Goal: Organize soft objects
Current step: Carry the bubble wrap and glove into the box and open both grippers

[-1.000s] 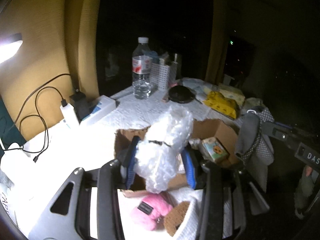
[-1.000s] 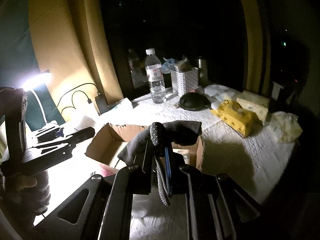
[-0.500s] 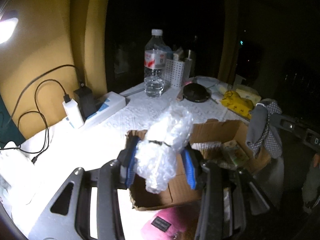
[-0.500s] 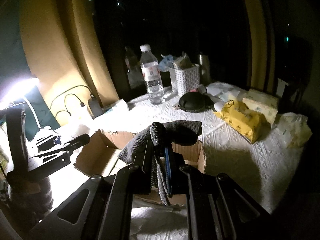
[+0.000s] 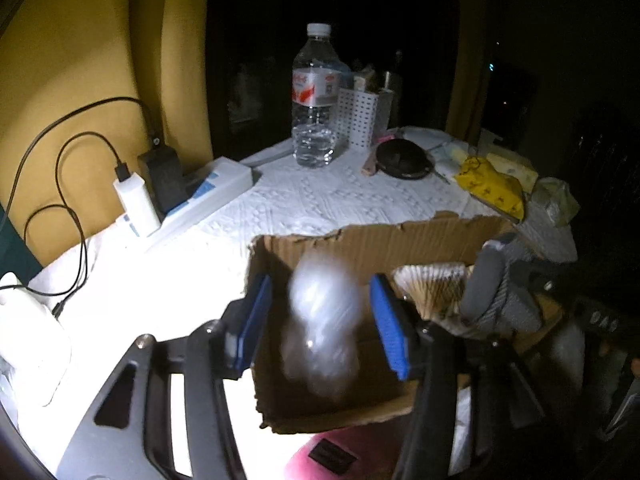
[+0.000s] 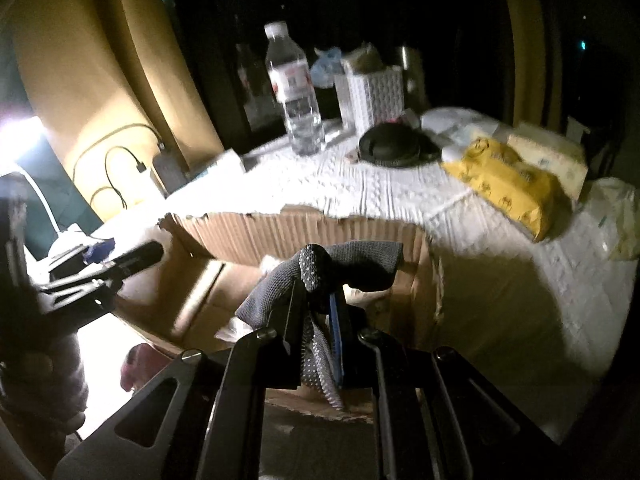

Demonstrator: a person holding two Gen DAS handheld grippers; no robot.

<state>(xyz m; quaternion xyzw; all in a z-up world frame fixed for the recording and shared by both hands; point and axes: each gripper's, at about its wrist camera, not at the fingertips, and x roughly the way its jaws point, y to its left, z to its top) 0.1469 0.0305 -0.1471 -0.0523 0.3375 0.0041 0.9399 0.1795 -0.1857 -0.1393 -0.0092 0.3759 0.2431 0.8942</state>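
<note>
Since a second ago both grippers have come down over the cardboard box (image 5: 352,248), and the wad of bubble wrap (image 5: 322,320) that the left gripper (image 5: 320,316) was pinching now hangs blurred between its blue pads (image 5: 386,320), with a clear gap on each side: the jaws have just been opening and no longer press on it. The wrap sits over the box's inside, near the left wall, and whether it touches the bottom cannot be told. The right gripper (image 6: 318,304) is closed tight on a grey dotted sock (image 6: 344,268), which folds over its fingertips and droops on both sides above the box's right half. In the left view that sock shows at the right wall of the box, beside a striped brown item (image 5: 434,284) lying inside. A pink plush thing (image 5: 320,456) lies on the tabletop just in front of the box's near wall. Toward the far edge of the white-covered table (image 6: 500,280) stand a water bottle (image 5: 316,100), a white perforated holder (image 5: 358,118) and a black round object (image 5: 404,158), with a yellow pack (image 6: 512,182) toward the right edge and a power strip (image 5: 204,196) with plugged chargers at the left edge.
</note>
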